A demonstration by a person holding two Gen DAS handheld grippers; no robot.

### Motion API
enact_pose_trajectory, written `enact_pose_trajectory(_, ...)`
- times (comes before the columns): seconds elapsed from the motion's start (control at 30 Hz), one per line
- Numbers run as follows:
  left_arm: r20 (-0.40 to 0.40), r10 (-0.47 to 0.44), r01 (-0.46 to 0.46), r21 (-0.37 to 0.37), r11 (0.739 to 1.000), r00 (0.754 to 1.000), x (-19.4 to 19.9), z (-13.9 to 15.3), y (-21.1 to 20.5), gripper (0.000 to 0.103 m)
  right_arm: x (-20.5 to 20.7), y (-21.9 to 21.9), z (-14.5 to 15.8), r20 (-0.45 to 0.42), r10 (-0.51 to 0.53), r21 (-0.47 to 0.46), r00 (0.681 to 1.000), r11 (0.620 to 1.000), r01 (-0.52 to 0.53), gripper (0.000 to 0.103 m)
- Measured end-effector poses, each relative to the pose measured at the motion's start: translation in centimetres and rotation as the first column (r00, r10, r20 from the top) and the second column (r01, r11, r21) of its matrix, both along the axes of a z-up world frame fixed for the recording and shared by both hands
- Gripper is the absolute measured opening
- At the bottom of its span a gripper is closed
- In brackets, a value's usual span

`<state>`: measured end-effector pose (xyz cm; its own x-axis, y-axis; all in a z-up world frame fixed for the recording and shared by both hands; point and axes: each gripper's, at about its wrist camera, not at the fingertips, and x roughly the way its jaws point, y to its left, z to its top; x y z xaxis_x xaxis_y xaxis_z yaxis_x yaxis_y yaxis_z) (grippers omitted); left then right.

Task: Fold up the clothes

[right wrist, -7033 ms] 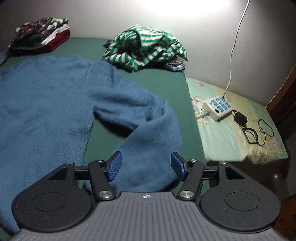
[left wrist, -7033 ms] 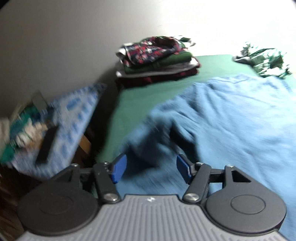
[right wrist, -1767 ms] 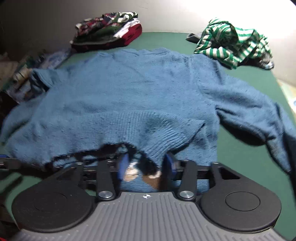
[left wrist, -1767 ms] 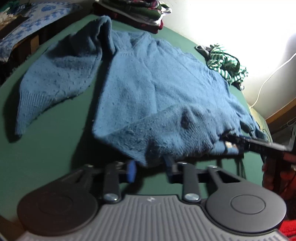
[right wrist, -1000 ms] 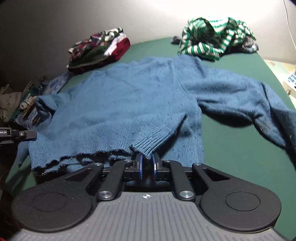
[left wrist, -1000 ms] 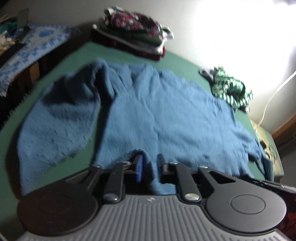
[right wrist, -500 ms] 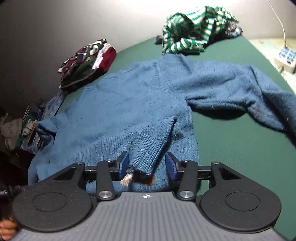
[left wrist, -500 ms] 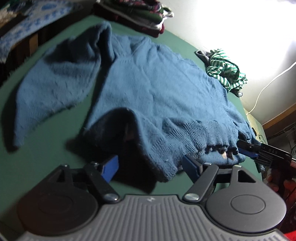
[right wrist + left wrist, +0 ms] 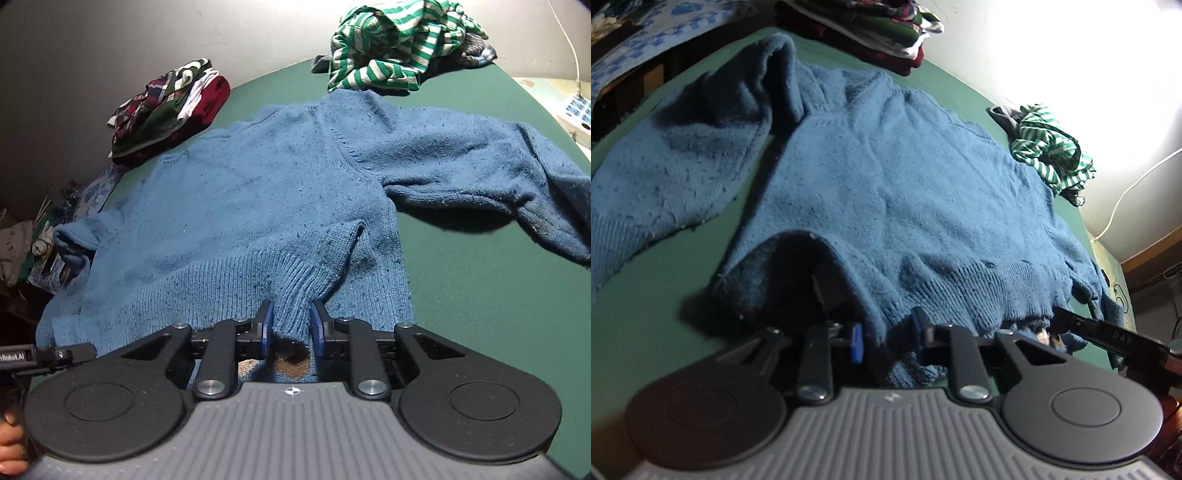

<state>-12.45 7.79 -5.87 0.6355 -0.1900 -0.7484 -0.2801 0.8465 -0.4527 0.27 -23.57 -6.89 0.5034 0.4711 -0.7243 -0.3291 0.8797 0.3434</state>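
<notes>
- Between the blue pads of the right gripper (image 9: pixel 290 326) hangs a bunched tuck of ribbed hem from the blue sweater (image 9: pixel 266 192); the jaws are closing on it, and the pads look to be touching the knit on both sides.
- Over at the other corner of the hem, the left gripper (image 9: pixel 885 339) is closing too, with a fold of the same hem between its pads; whether they press it yet is hard to tell, since a gap shows beside the left pad.
- Each gripper has the sweater straight ahead: it lies flat on the green bed cover (image 9: pixel 480 295), hem nearest the tools, neckline far off toward the wall, so its long axis runs away from both.
- Neither hand is nearer than the other; each sits at its own hem corner, left and right, level with each other along the hem.
- A likely next move is carrying the hem forward toward the neckline, which depends on both grips holding evenly.
- Count: one blue sweater with two sleeves spread out to the sides, one striped green-and-white garment (image 9: pixel 391 48) crumpled at the far side, one stack of folded clothes (image 9: pixel 166 110) by the wall, two grippers.
</notes>
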Motion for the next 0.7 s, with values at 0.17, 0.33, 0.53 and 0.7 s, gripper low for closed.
enact_pose_trajectory(0.17,-0.012,-0.014,0.016,0.164,0.986,1.0,0.3,0.3,-2.4,0.018,-1.3,1.1,-0.1,0.092,0.051,-0.059,0.994,0.997,-0.045,0.042)
enact_pose_trajectory(0.33,-0.008,0.022,-0.02,0.191,0.981,1.0,0.0,-0.2,-3.0,0.023,-1.4,1.6,-0.1,0.091,0.064,-0.046,0.994,0.997,-0.06,0.056)
enact_pose_trajectory(0.53,0.007,0.007,-0.008,0.198,0.98,1.0,0.5,-0.2,-4.1,0.061,-1.3,0.8,0.0,0.043,0.027,-0.002,0.999,1.0,-0.027,0.05)
enact_pose_trajectory(0.7,0.024,-0.016,0.01,0.228,0.974,1.0,0.8,-0.4,-5.3,0.074,-1.3,-1.2,-0.7,0.011,-0.036,0.081,0.999,0.996,0.035,0.018)
